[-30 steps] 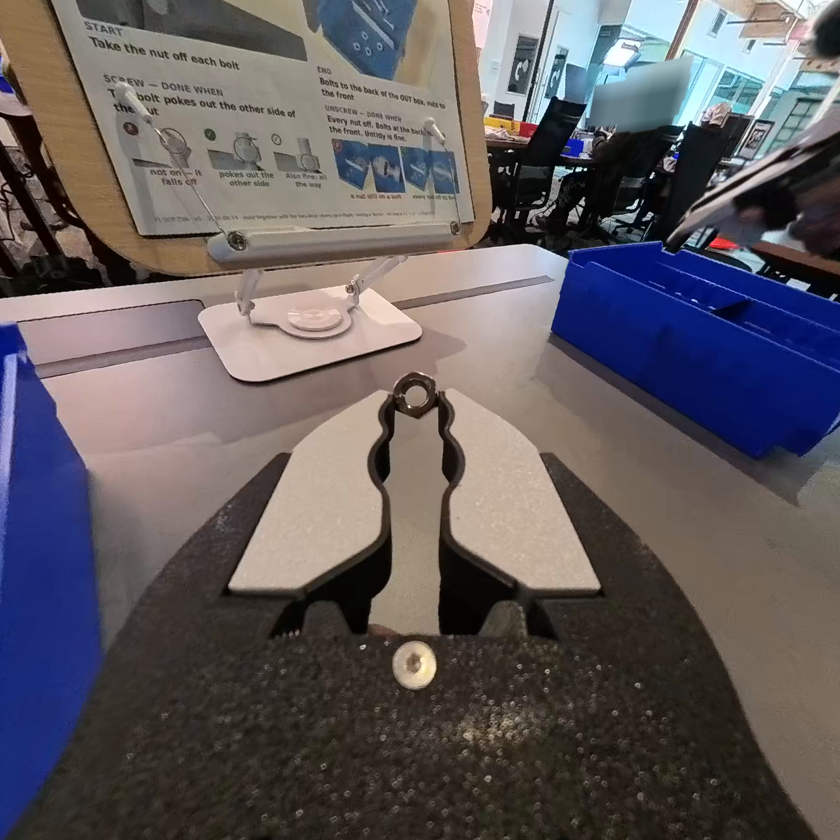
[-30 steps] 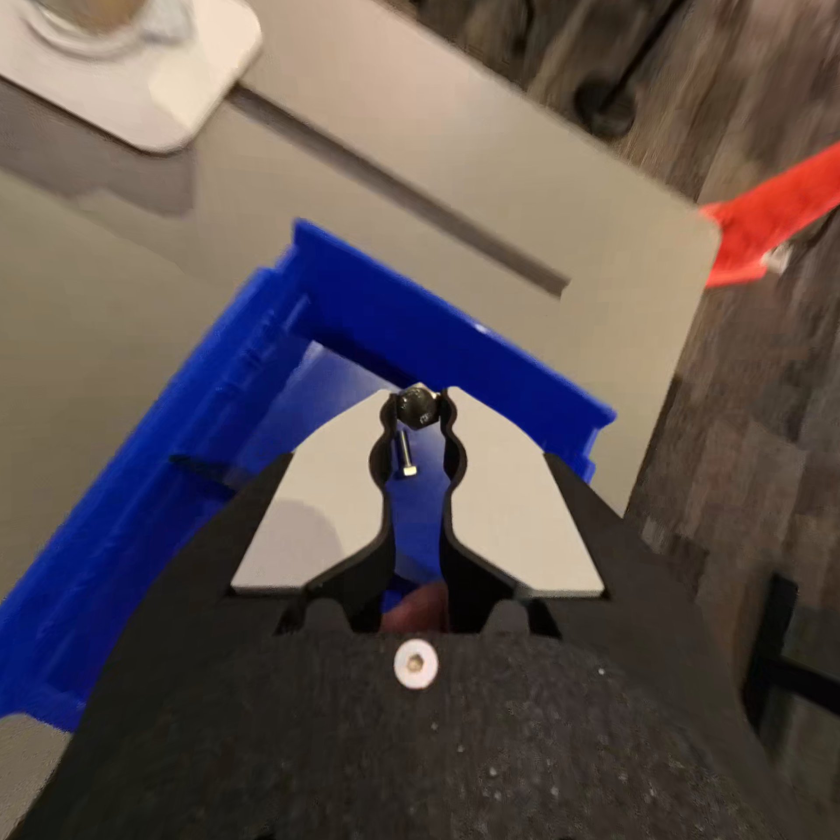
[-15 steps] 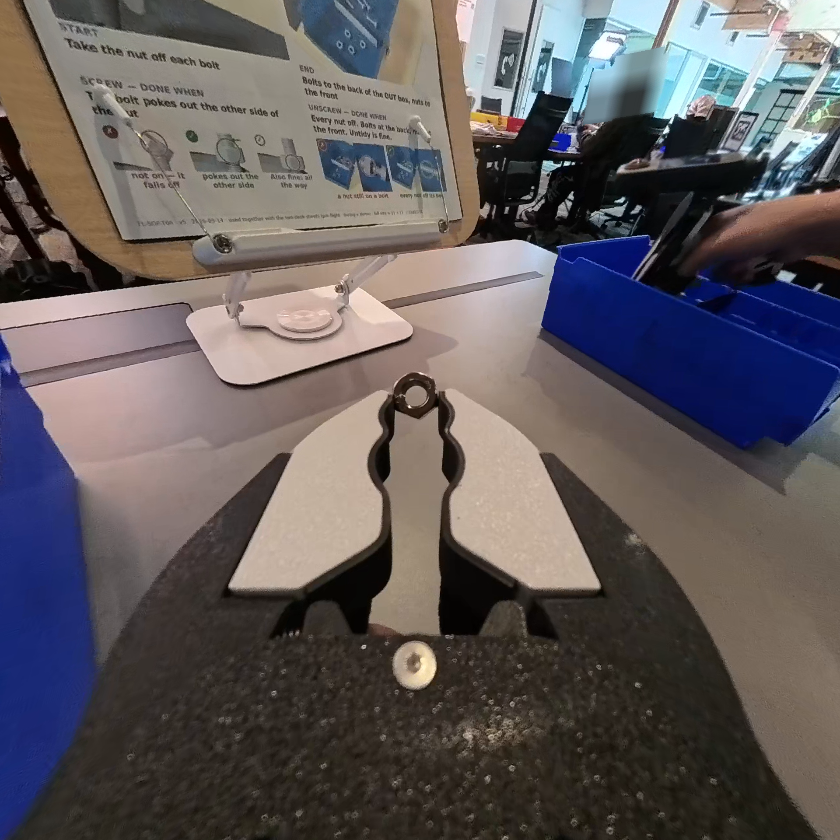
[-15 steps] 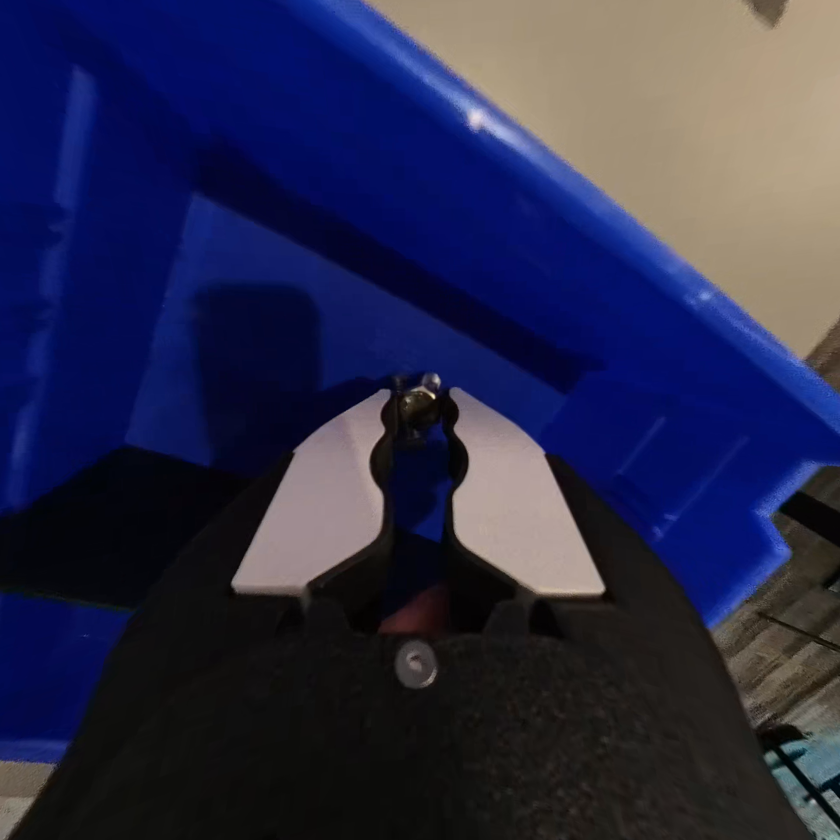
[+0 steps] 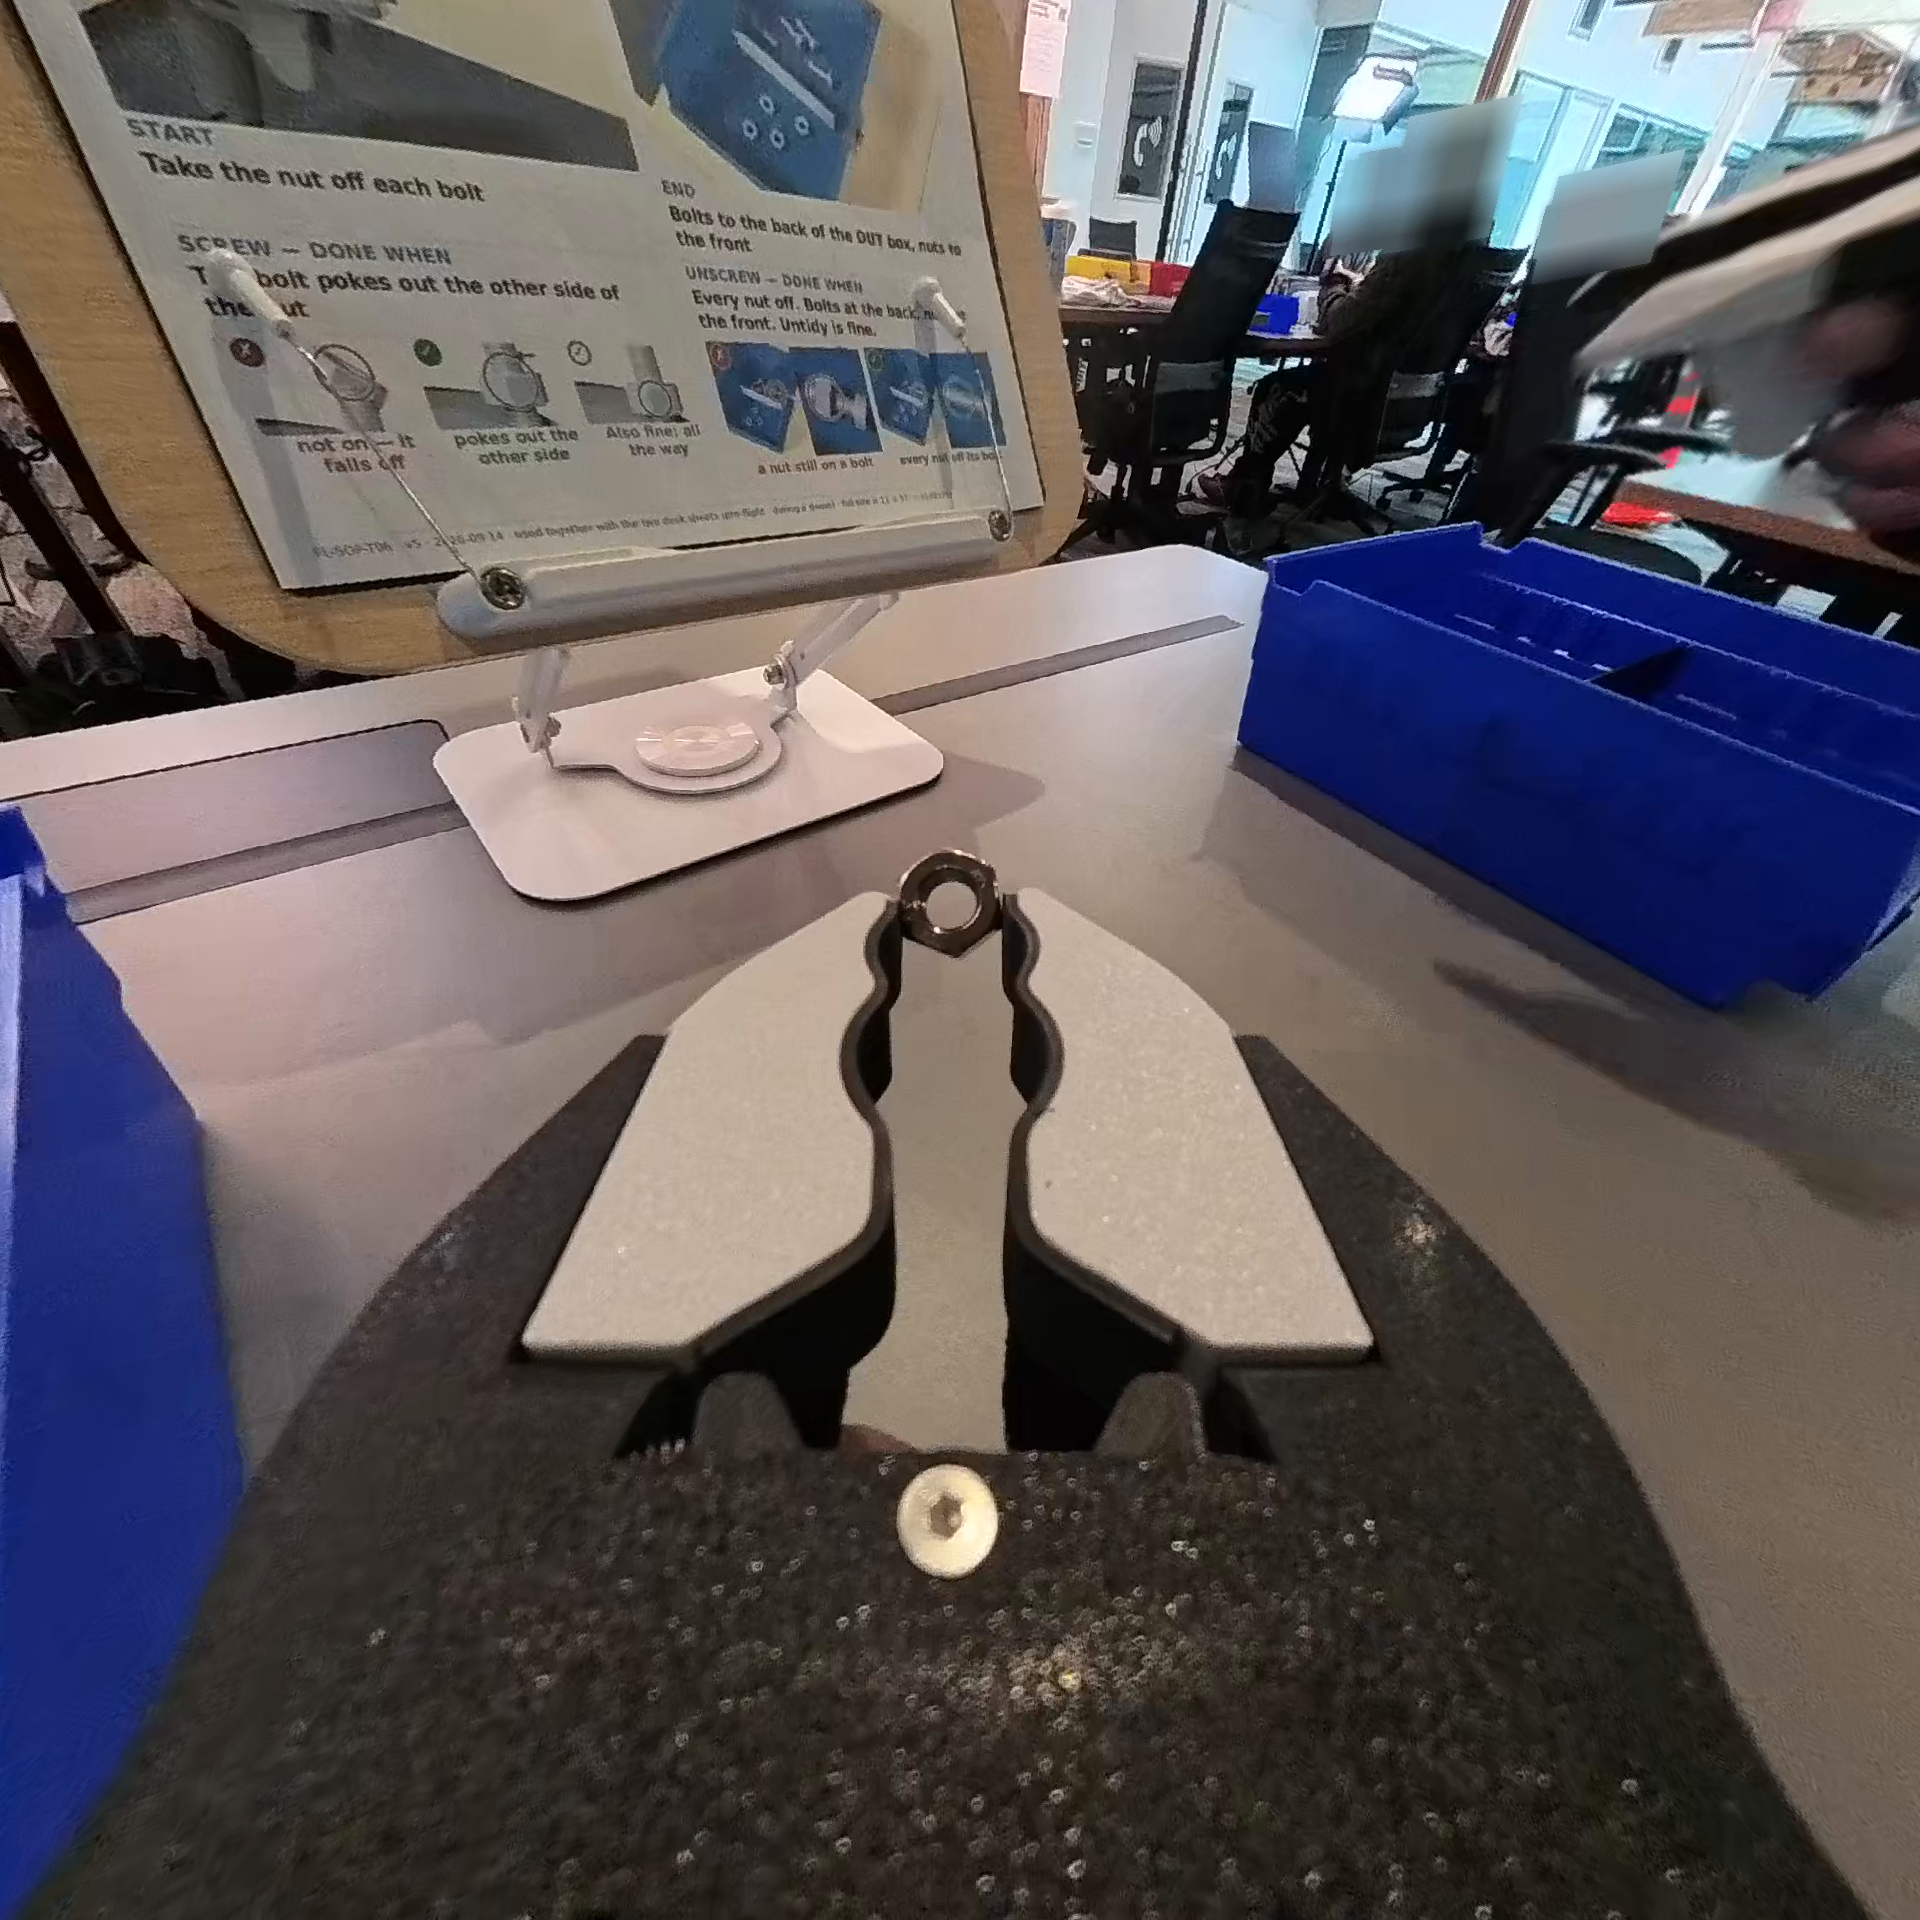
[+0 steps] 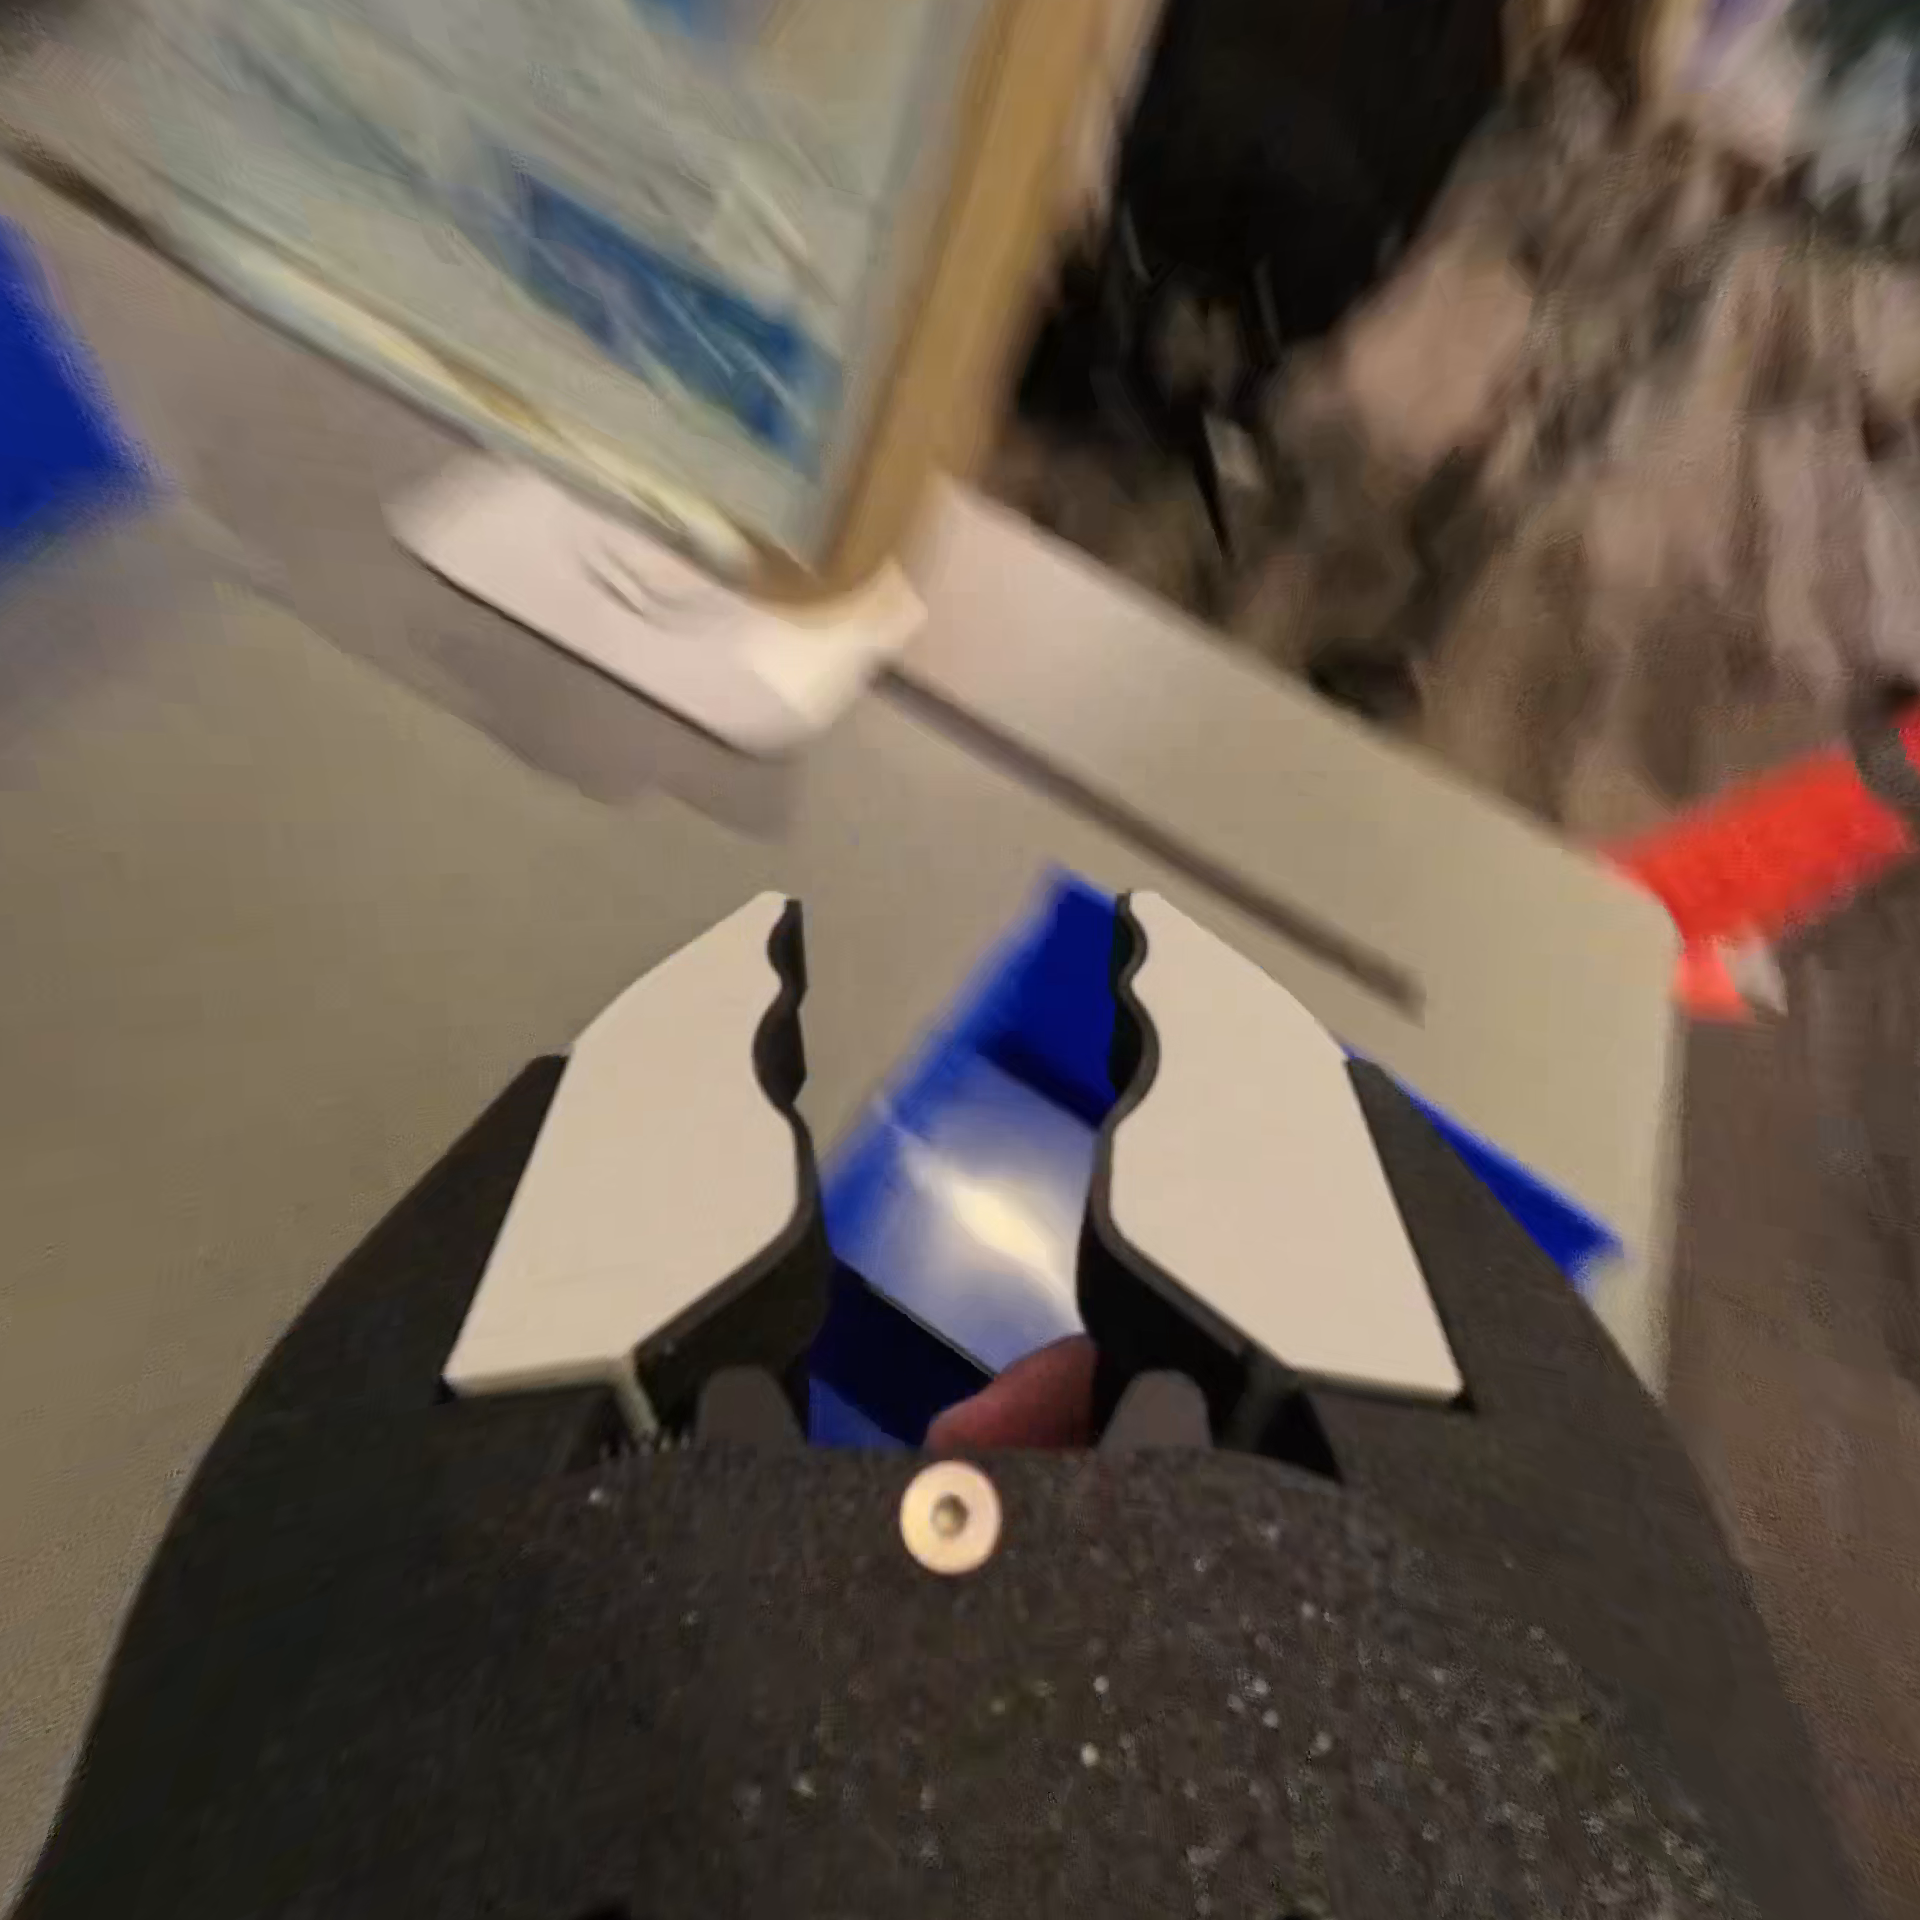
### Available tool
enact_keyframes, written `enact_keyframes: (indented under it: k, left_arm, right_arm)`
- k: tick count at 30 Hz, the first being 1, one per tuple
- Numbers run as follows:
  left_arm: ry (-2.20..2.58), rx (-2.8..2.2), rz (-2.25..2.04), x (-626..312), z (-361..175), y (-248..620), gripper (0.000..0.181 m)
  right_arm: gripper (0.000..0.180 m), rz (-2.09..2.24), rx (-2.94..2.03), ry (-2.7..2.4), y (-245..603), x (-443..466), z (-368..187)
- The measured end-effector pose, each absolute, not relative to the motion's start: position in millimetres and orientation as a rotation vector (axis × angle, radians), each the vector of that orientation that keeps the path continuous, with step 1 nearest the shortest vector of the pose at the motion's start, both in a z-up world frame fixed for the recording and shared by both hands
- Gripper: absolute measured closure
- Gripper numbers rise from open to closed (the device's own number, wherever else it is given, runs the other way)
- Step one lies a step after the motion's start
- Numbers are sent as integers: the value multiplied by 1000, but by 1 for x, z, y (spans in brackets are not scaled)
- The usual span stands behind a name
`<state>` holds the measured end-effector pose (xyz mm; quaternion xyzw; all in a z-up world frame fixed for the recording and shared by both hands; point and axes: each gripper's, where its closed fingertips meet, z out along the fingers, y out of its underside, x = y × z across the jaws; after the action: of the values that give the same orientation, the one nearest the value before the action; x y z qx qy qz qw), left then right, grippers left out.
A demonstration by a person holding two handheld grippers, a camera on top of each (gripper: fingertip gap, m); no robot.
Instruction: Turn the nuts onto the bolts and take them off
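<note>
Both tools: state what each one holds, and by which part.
The left tool pinches a hex nut by its opposite outer sides at the fingertips, hole facing the camera. The right tool is open and holds nothing.

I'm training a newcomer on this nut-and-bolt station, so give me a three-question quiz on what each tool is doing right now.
1. True or false: the left tool is pinching a nut at its tips.
2. The right tool is: A) open and empty, B) shut on a bolt, C) shut on a nut.
3. What colour is the bin to the right of the left tool?

Key: 1 true; 2 A; 3 blue.
</note>
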<state>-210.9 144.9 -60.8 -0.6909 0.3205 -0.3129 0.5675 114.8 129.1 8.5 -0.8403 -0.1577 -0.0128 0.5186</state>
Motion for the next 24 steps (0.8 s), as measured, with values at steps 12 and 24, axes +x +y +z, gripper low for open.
enact_keyframes:
  k: [12,24]
  left_arm:
    - [790,-1642,-792,-208,-62,143,163]
    - [1540,-1731,-838,-148,-131,82,163]
  right_arm:
    - [141,632,-1424,-457,50,-85,-25]
    - [143,663,-1453,-375,58,-61,-29]
